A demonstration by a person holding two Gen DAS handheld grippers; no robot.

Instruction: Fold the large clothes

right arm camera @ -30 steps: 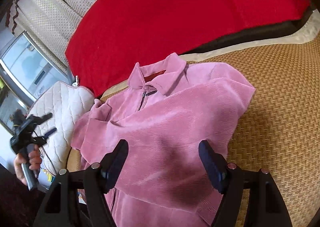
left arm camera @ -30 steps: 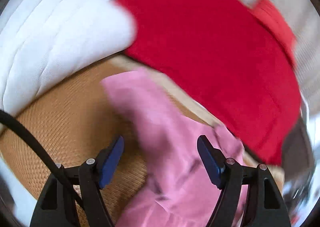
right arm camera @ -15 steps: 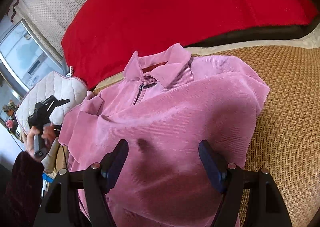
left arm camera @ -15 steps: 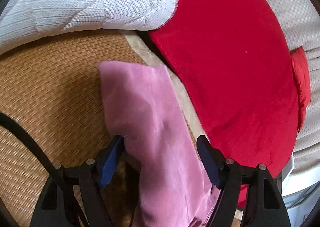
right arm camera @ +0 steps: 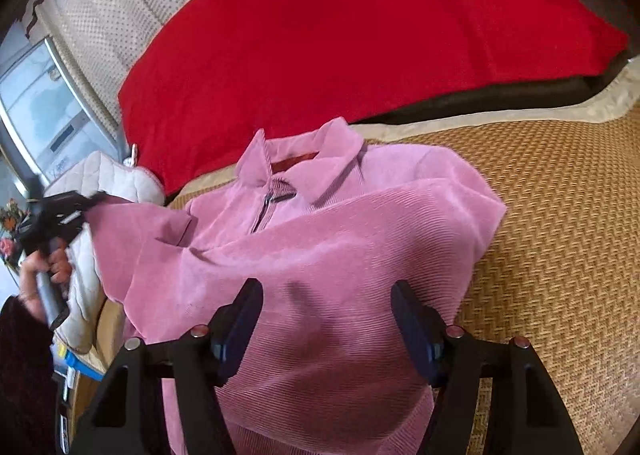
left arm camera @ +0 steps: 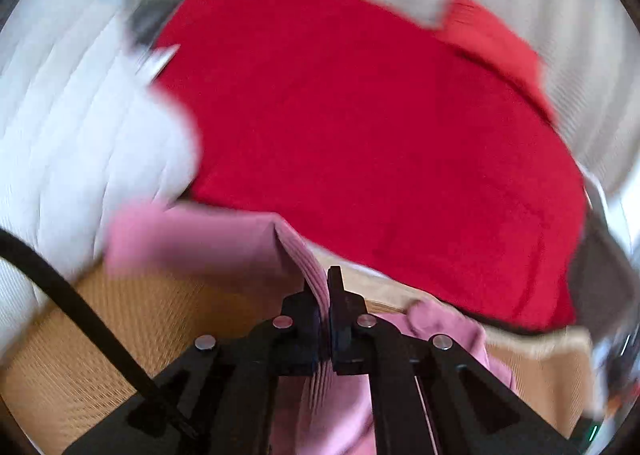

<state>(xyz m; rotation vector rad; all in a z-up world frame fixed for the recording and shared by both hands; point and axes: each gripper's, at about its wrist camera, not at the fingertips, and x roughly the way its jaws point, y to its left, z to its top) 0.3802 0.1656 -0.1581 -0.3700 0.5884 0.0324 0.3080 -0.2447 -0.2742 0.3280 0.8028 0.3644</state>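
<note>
A pink corduroy jacket (right arm camera: 328, 255) with collar and zip lies on the woven tan mat (right arm camera: 560, 215), one sleeve folded across its front. My right gripper (right arm camera: 326, 319) is open and hovers just above the jacket's lower body. My left gripper (left arm camera: 322, 287) is shut on the edge of the jacket's other sleeve (left arm camera: 192, 239) and holds it lifted off the mat (left arm camera: 100, 335). The left gripper also shows in the right wrist view (right arm camera: 86, 203), at the far left, pulling that sleeve (right arm camera: 136, 227) outward.
A large red blanket (right arm camera: 360, 23) lies behind the jacket, with a beige dotted cushion (right arm camera: 100, 15) beyond it. A white quilted pad (right arm camera: 108, 179) sits at the mat's left end, also in the left wrist view (left arm camera: 80, 135). A window (right arm camera: 40, 107) is at far left.
My left gripper has closed on the pink sleeve and lifted it, swinging quickly. My right gripper stays open over the jacket, almost still.
</note>
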